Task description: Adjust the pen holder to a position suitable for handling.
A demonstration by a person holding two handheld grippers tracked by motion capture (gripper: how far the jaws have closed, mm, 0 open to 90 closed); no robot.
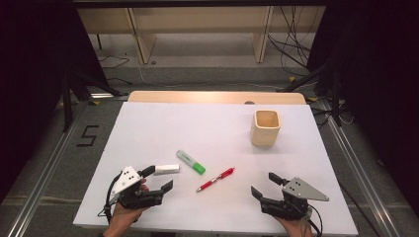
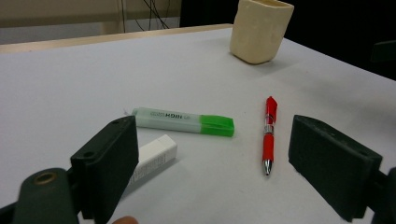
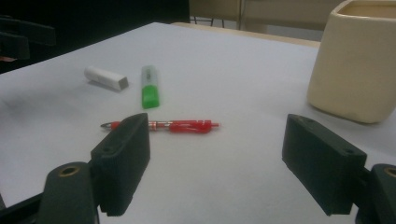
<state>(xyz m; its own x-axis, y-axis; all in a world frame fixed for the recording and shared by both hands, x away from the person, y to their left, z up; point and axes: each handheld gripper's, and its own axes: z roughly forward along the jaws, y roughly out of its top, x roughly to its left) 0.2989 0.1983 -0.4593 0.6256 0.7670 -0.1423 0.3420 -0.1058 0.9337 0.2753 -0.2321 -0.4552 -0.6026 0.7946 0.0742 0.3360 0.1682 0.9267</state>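
On the white table top (image 1: 148,128) lie a green-capped highlighter (image 1: 190,162), a red pen (image 1: 215,179) and a white eraser (image 1: 166,169). A cream cup (image 1: 265,128) stands upright at the far right. My left gripper (image 1: 160,177) is at the near left, open and holding nothing, its upper jaw close beside the eraser. My right gripper (image 1: 262,183) is at the near right, open too, a short way right of the pen. The left gripper view shows the eraser (image 2: 156,156), highlighter (image 2: 184,121) and pen (image 2: 269,133) beyond the jaws. Ahead of the right jaws lies the pen (image 3: 184,125).
The table's wooden far edge (image 1: 217,97) shows beyond the white sheet. Dark stands and cables sit on the floor at both sides, with metal rails (image 1: 44,173) along the table. Bare white surface spreads across the middle and far left.
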